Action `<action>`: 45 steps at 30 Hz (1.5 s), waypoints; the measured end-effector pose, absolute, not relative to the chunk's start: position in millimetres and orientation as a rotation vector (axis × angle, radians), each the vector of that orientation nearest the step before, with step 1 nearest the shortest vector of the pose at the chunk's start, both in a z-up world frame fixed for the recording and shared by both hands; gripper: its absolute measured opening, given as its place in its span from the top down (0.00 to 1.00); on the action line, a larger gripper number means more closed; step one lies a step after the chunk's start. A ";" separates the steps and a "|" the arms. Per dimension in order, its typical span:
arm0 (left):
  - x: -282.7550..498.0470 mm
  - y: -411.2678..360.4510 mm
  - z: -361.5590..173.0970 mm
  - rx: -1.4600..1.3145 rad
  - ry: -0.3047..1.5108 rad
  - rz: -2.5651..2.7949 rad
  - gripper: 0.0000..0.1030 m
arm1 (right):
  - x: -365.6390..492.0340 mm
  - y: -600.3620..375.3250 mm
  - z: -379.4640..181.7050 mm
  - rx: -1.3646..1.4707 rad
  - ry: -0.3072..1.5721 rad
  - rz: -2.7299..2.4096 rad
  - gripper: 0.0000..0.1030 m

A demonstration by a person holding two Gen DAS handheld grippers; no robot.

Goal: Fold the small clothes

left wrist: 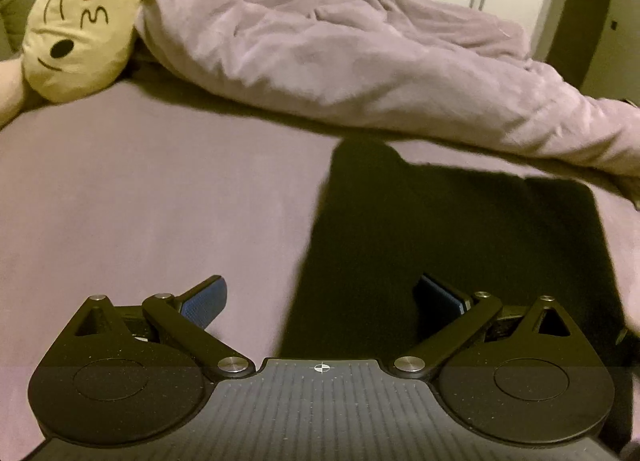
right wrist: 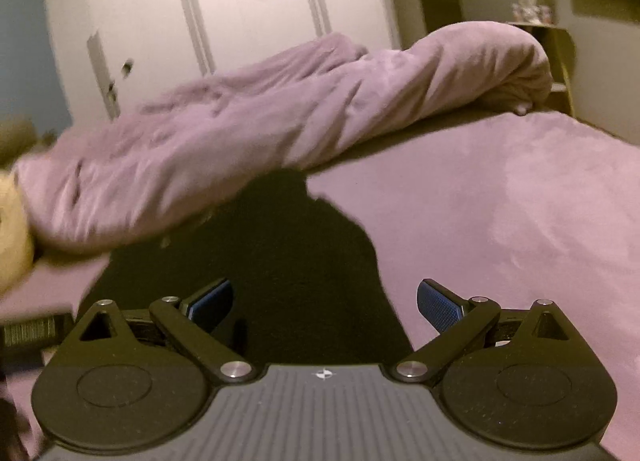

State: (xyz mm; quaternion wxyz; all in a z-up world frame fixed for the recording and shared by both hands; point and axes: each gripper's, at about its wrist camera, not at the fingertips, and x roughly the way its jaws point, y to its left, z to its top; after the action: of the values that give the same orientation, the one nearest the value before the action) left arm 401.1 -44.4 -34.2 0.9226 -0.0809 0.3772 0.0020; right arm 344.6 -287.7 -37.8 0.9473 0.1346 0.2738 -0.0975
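While both tools hang spread and empty over the bed (left wrist: 140,201), I have the dark garment (left wrist: 460,245) lying flat on the mauve sheet directly ahead of them. From the left wrist view, the left tool (left wrist: 320,301) straddles the garment's left edge: its right pad (left wrist: 438,301) sits over black cloth and its left pad (left wrist: 206,301) over bare sheet, so the cloth lies forward and to the right of it. From the right wrist view, the right tool (right wrist: 324,303) mirrors that: its left pad (right wrist: 212,301) is above the dark garment (right wrist: 280,261) and its right pad (right wrist: 438,303) over sheet, so the cloth lies forward and to the left.

I read the garment's long axis as running away from me toward the bunched duvet (left wrist: 360,53), where a narrower part tucks into the shadow under the duvet's edge; I cannot tell whether the two touch. A plush cushion (left wrist: 80,29) lies well off to the left.

Neither tool looks clearly nearer; each covers its own near corner. My judgement is that the next move calls for closing on those near corners and carrying them forward along that axis. The black cloth shows few folds in this dim light, so edges are hard to pick out.
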 end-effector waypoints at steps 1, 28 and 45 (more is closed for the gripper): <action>395.4 -42.5 -34.6 -0.170 0.778 -0.002 0.00 | 333.1 -284.8 -40.6 0.245 0.563 -0.193 0.04; 165.7 -13.5 -30.7 0.037 0.795 -0.152 0.00 | 144.5 -262.7 -18.8 0.041 0.666 -0.154 0.04; 82.0 2.0 -6.4 -0.045 0.821 -0.030 0.00 | 62.7 -203.0 7.6 0.117 0.809 -0.077 0.04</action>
State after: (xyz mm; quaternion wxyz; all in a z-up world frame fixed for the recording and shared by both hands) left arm 82.0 2.0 -6.4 0.9166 -0.0218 0.3989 -0.0143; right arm 62.7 -203.0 7.6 0.9170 0.0568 0.3931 -0.0373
